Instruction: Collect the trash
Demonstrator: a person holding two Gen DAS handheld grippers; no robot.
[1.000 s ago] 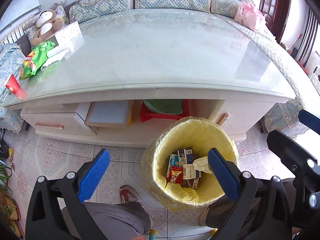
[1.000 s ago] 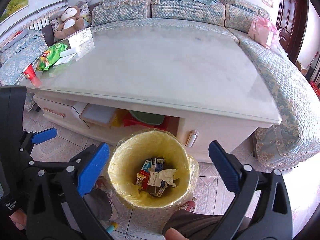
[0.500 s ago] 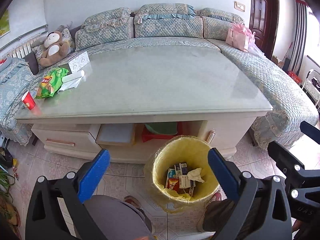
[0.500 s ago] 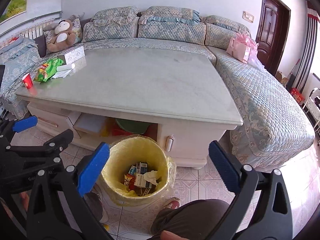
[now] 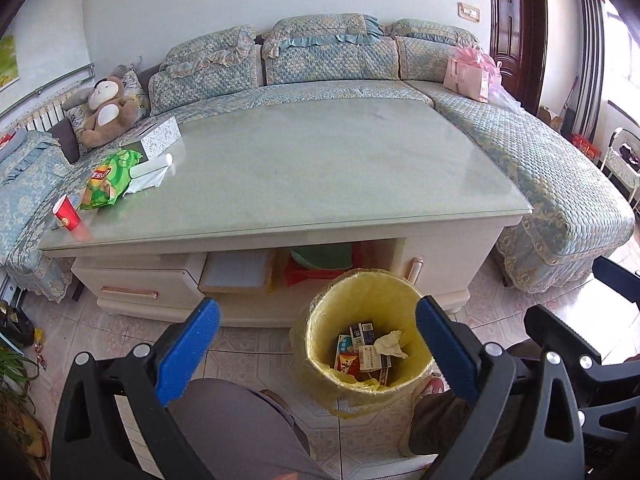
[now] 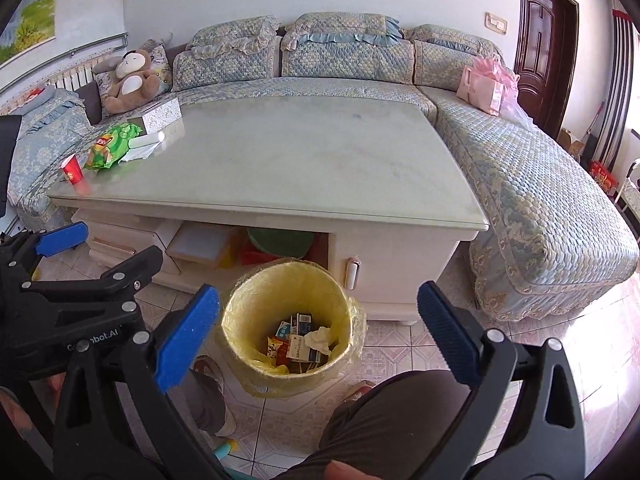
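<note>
Left gripper (image 5: pixel 318 354): blue-padded fingers (image 5: pixel 188 350) spread wide, holding nothing, hanging above the floor in front of the trash bin.

Right gripper (image 6: pixel 318 338): fingers (image 6: pixel 444 332) likewise spread apart and empty; the left gripper's black frame shows at the left edge of its view.

Trash bin (image 5: pixel 320 320): round, lined with a yellow bag, standing upright on the tiled floor, mouth facing up, just near of the table's open shelf and between the person's knees. Contents: several small cartons (image 5: pixel 362 334) lying flat, a red snack wrapper (image 5: pixel 346 362), a crumpled tissue (image 5: pixel 390 344) on top.

Surface (image 5: pixel 320 168): glass-topped coffee table, long axis running left to right. Items grouped at the far-left corner: a green chip bag (image 5: pixel 108 180), lying flat with its long axis running near to far; a red paper cup (image 5: pixel 66 213), upright, at the left edge; a tissue box (image 5: pixel 158 136); a white roll (image 5: pixel 152 168) beside the bag.

Sofa (image 5: pixel 328 56): blue quilted, wrapping the far and right sides, carrying a plush bear (image 5: pixel 106 110) at left and a pink bag (image 5: pixel 468 78) at right.
</note>
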